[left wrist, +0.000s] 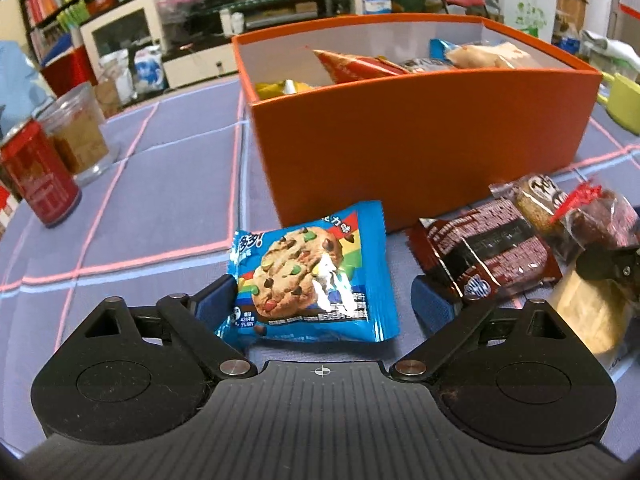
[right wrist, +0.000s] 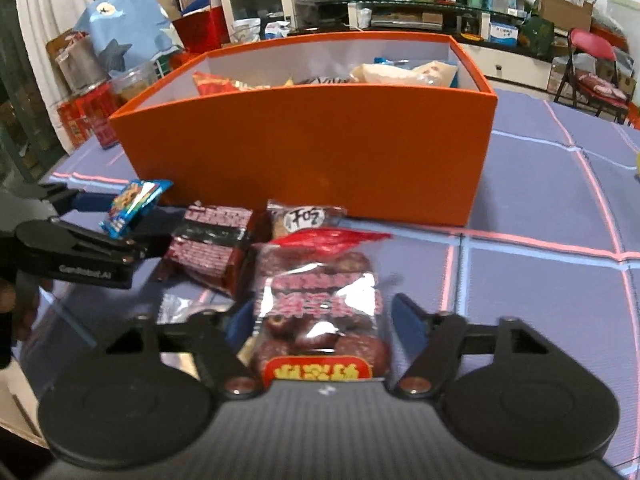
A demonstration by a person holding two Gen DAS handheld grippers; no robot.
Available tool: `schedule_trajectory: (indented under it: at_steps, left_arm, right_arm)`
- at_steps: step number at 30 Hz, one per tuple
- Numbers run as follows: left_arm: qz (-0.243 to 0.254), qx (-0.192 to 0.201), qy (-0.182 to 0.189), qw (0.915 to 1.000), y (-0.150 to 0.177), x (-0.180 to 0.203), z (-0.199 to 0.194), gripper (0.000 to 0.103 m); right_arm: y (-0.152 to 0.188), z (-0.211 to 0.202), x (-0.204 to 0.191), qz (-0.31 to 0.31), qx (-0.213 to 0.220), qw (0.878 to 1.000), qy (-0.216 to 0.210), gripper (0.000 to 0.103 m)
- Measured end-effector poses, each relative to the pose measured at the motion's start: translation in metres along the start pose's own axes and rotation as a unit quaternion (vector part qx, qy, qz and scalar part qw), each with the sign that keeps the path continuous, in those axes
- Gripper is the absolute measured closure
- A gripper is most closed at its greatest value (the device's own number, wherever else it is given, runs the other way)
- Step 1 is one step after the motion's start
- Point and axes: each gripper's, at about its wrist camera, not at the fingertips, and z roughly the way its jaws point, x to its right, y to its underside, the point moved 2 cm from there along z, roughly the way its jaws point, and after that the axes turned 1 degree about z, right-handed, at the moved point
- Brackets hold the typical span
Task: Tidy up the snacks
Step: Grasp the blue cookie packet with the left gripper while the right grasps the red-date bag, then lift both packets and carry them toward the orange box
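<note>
An orange box (left wrist: 420,136) (right wrist: 312,152) stands on the blue tablecloth with several snack packs inside. My left gripper (left wrist: 324,296) is open around a blue cookie packet (left wrist: 312,276), which lies between its blue pads; it also shows in the right wrist view (right wrist: 132,208). My right gripper (right wrist: 320,320) is open around a clear bag of red dates (right wrist: 320,304); this bag also shows in the left wrist view (left wrist: 592,220). A dark brown packet (left wrist: 484,256) (right wrist: 212,248) and a small round-cake packet (right wrist: 300,218) lie in front of the box.
A red can (left wrist: 40,176) and a glass jar (left wrist: 76,132) stand at the left. A yellow-green mug (left wrist: 624,100) sits right of the box. A pale wrapped snack (left wrist: 588,312) lies at the right. Shelves and clutter fill the background.
</note>
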Motion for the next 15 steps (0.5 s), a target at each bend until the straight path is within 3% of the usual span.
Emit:
schedule_trajectory:
  at_steps: [6,7,8,10,13,15]
  left_arm:
    - [-0.052,0.002,0.021,0.9984,-0.005,-0.012,-0.004,0.041]
    - [-0.051,-0.002,0.016,0.9986,-0.005,-0.013,-0.003,0.055]
    - [-0.052,-0.006,0.008,0.9986,-0.005,-0.014,-0.003,0.076]
    - [-0.063,-0.008,0.002,0.998,-0.005,-0.019,-0.004,0.086]
    - [-0.092,-0.007,0.021,0.9955,-0.007,-0.029,-0.01,0.101]
    - [-0.1,-0.003,0.024,0.9947,-0.008,-0.032,-0.016,0.103]
  right_arm:
    - [-0.001,0.0,-0.001,-0.001,0.001,1.0,0.001,0.039]
    - [-0.001,0.0,-0.001,0.0,0.0,1.0,-0.001,0.043]
    - [-0.001,0.0,-0.001,0.001,-0.001,1.0,-0.003,0.044]
    - [-0.002,-0.001,-0.001,0.001,-0.001,1.0,-0.003,0.045]
    - [-0.002,-0.004,-0.002,0.001,0.0,1.0,-0.005,0.046]
    - [-0.004,-0.008,-0.001,0.002,0.003,1.0,-0.009,0.046]
